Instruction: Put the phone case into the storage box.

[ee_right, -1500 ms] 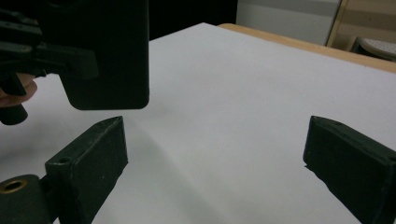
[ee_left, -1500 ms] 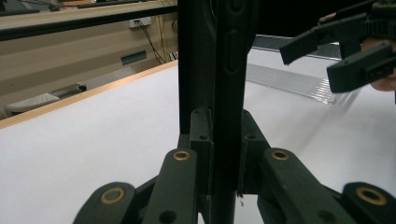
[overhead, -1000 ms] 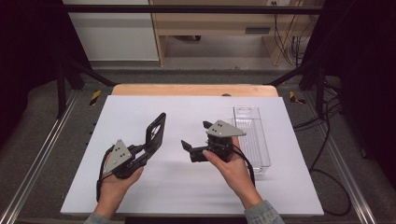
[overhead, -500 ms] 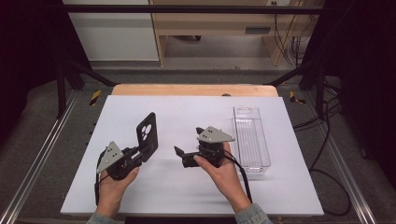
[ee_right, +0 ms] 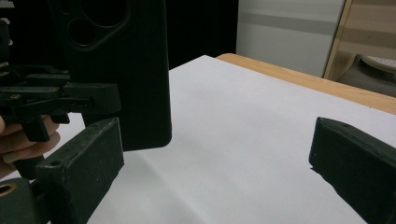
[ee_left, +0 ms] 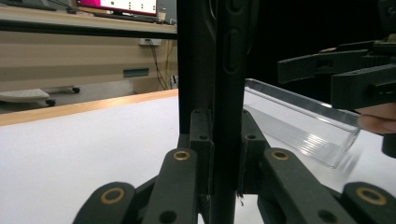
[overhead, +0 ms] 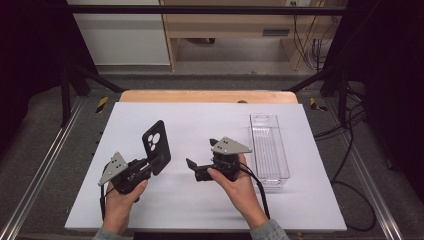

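**Phone case held up between two grippers**

Hands come in from the near edge of the white table (overhead: 300, 210), each holding a gripper. The left gripper (overhead: 150, 167) sits at the near left, clamped on a black phone case (overhead: 156, 146); in the left gripper view its jaws press the case (ee_left: 224, 93) from both sides along its lower edge, so the case stands upright, raised off the table, with its camera cut-outs at the top. Holding it by the bottom edge probably leaves the rest of it free for the other gripper to take.

The right gripper (overhead: 200, 157) hovers just to the right, pointing left at the case with a small gap between them. Its jaws stand wide apart, and in the right gripper view the case (ee_right: 126, 70) rises beyond the left-hand jaw, not yet between them; this looks like an approach for a handover or a second grip.

Farther right, a clear plastic tray (overhead: 269, 150) lies lengthwise on the table, a likely place for the case. Beyond the far edge stand a wooden desk (overhead: 225, 30) and cables (overhead: 310, 40).
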{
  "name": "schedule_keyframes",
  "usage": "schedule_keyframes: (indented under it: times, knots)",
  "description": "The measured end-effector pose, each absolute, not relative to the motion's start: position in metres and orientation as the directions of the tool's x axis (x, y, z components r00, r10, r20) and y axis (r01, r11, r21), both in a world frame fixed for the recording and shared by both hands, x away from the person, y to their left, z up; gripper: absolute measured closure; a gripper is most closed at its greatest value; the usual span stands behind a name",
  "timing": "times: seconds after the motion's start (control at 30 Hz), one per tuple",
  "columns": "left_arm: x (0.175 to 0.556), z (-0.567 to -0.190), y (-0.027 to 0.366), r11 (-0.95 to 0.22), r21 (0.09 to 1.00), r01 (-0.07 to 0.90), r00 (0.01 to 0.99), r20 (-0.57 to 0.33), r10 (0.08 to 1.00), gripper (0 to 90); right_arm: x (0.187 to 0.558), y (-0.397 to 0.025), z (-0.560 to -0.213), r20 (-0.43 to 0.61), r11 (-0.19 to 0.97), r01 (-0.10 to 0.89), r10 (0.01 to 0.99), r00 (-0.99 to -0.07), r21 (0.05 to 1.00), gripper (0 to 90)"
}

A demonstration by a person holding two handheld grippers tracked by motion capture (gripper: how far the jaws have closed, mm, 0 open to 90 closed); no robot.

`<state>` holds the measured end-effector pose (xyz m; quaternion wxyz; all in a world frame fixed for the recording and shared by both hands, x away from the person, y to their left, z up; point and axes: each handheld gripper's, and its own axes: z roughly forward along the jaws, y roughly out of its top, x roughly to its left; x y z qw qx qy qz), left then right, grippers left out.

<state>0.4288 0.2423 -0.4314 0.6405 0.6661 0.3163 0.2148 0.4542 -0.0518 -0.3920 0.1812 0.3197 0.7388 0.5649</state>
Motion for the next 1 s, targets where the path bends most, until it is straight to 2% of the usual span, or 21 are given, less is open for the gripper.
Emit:
schedule_keyframes:
  times: [0.57, 1.0]
  knots:
    - [0.43, -0.433, 0.24, 0.063, 0.982, 0.179, 0.728, -0.175, 0.663, 80.6, 0.453, -0.056, -0.395, 0.143, 0.106, 0.292, 0.686, -0.713, 0.951, 3.4]
    - [0.426, -0.435, 0.221, 0.072, 0.975, 0.209, 0.756, -0.208, 0.62, 80.6, 0.449, -0.05, -0.396, 0.175, 0.079, 0.296, 0.652, -0.738, 0.952, 2.8]
